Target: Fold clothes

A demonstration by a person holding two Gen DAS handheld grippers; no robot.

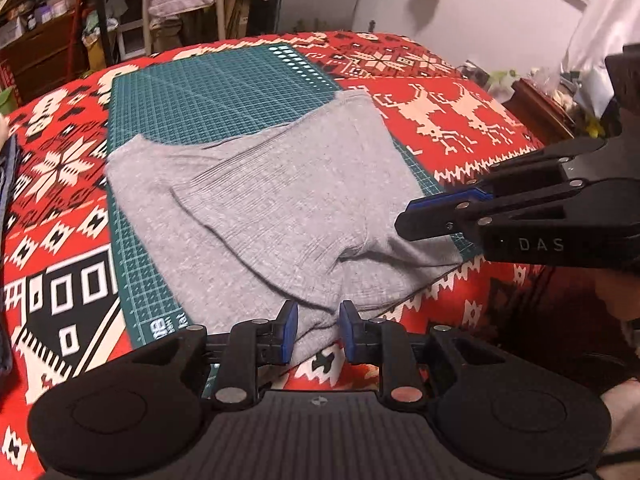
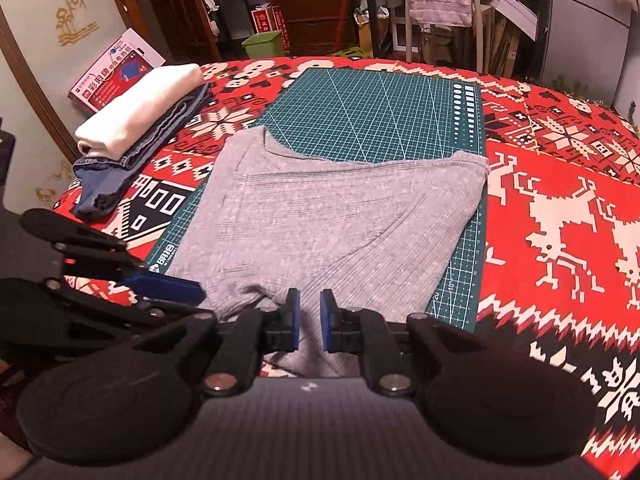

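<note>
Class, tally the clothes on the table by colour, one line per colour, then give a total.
Grey: 1, the grey garment spread on the green cutting mat
White: 1, the folded white garment
Blue: 1, the folded blue jeans beneath it
Total: 3

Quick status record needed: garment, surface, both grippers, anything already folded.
garment: grey ribbed top, partly folded, near edge bunched
surface: green cutting mat on red patterned cloth
left gripper: fingers apart, near hem between them, grip cannot be told
right gripper: fingers apart, fabric between them, grip cannot be told
finished pile: white item on folded jeans, beside the mat
</note>
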